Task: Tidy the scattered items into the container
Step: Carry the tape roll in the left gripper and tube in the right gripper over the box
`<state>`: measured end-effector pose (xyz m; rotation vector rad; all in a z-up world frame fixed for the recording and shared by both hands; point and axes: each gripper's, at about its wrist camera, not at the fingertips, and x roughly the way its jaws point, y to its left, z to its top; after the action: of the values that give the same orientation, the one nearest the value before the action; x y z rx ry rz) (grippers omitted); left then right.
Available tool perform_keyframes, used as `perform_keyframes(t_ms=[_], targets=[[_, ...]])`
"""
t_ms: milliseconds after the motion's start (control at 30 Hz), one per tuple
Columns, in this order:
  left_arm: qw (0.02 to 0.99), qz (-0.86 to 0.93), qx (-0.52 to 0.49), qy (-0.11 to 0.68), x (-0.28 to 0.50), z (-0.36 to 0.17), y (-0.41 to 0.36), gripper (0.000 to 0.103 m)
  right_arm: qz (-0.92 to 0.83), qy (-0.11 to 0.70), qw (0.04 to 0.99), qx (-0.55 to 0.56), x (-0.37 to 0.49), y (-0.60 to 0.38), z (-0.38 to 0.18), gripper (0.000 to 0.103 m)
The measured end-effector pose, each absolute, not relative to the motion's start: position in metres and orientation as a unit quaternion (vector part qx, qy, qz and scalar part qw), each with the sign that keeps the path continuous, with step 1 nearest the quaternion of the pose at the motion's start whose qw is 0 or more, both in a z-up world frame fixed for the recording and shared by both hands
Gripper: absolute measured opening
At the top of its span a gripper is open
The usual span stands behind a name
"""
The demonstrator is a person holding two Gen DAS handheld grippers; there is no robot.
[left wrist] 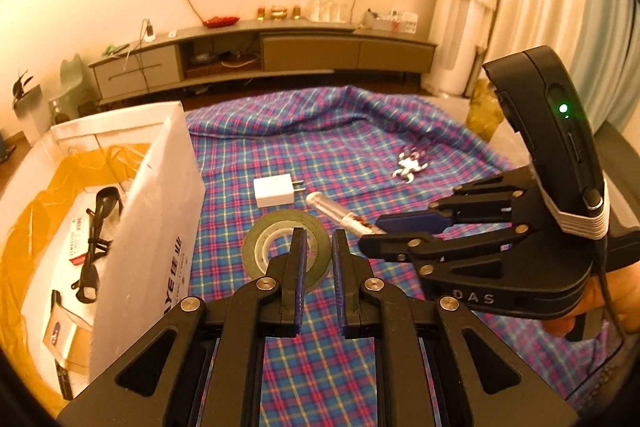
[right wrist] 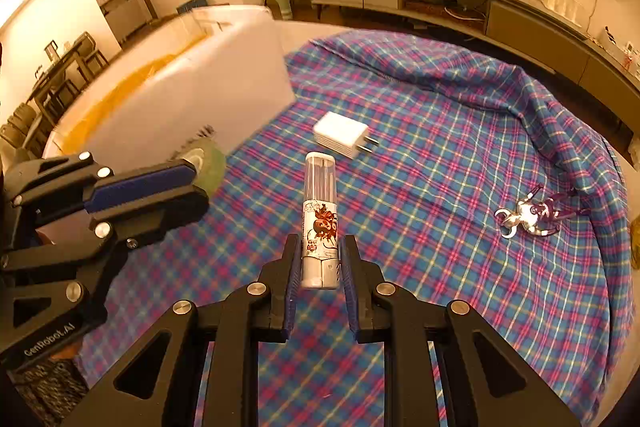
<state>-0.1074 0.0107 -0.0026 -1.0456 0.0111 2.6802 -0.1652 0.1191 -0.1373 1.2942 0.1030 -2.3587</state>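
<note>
My left gripper point(left wrist: 319, 235) is shut on the wall of a green tape roll point(left wrist: 280, 221), one finger through its hole, and holds it above the plaid cloth. From the right wrist view the same roll point(right wrist: 208, 159) sticks out of the left gripper point(right wrist: 196, 181) beside the box. My right gripper point(right wrist: 320, 241) is shut on the lower end of a clear-capped tube with a cartoon print point(right wrist: 320, 195); the tube point(left wrist: 332, 207) is lifted and points away from me. A white plug charger point(right wrist: 344, 135) and a small silver and purple figurine point(right wrist: 528, 215) lie on the cloth.
The white cardboard box point(left wrist: 160, 207) with a yellow lining stands at the left and holds dark glasses point(left wrist: 96, 227) and small packets. The blue and pink plaid cloth point(right wrist: 440, 155) covers the work surface, bunched at the far side. A long low cabinet point(left wrist: 312, 51) runs along the back wall.
</note>
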Motion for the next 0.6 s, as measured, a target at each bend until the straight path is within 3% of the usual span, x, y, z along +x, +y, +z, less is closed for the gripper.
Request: perform_keyframes(t_ms=[600], targets=[[0.157,0.943,-0.284,-0.071,-0.044,0.071,-0.054,0.012,-0.892,0.001,0.222,0.394,-0.11,0.064,-0.053,0.021]])
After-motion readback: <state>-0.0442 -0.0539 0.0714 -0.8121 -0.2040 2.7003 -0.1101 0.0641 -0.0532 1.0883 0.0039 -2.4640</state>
